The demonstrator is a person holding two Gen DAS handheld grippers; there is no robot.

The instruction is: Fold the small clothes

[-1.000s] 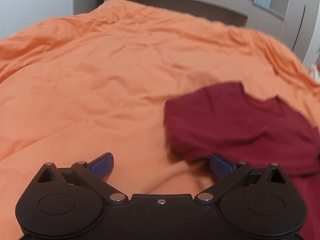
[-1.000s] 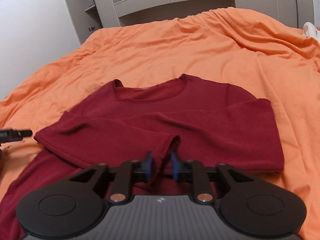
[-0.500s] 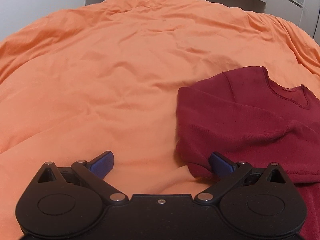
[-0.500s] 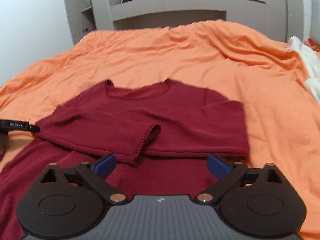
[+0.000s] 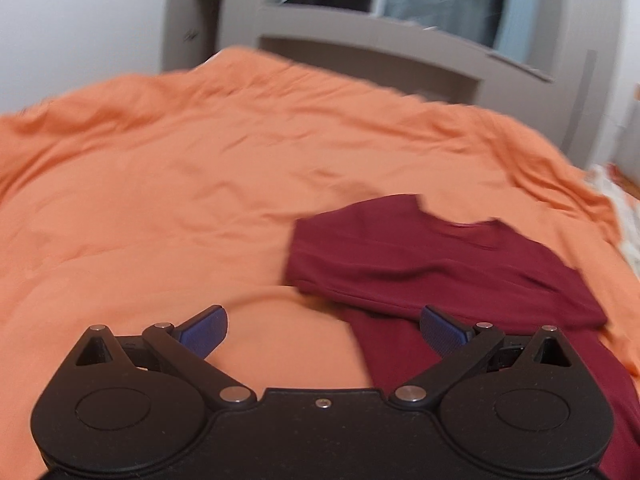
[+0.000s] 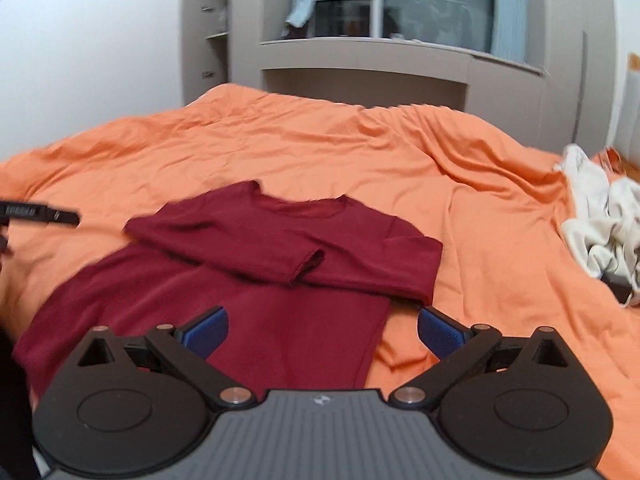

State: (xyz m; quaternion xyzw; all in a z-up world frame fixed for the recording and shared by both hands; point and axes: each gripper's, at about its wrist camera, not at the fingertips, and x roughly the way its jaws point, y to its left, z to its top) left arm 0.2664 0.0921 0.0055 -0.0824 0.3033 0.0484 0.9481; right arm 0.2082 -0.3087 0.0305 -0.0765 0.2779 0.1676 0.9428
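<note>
A dark red long-sleeved shirt [image 6: 256, 280] lies flat on the orange bedcover [image 6: 400, 168], neck toward the far side, both sleeves folded across its chest. My right gripper [image 6: 322, 332] hangs open above the shirt's lower right part, nothing between its blue pads. In the left wrist view the same shirt [image 5: 432, 256] lies to the right, and my left gripper [image 5: 324, 330] is open over the bedcover [image 5: 160, 200] beside the shirt's left edge, empty. A black finger of the left gripper [image 6: 40, 213] shows at the left edge of the right wrist view.
A heap of white clothes [image 6: 600, 224] lies at the bed's right edge. A grey headboard shelf [image 6: 400, 64] and cupboards stand behind the bed. Bare orange cover stretches left of and beyond the shirt.
My right gripper let go of the sleeve cuff, opened wide, and drew back and up. The left gripper, open throughout, also pulled back from the shirt's left edge. Both sleeves now lie folded.
</note>
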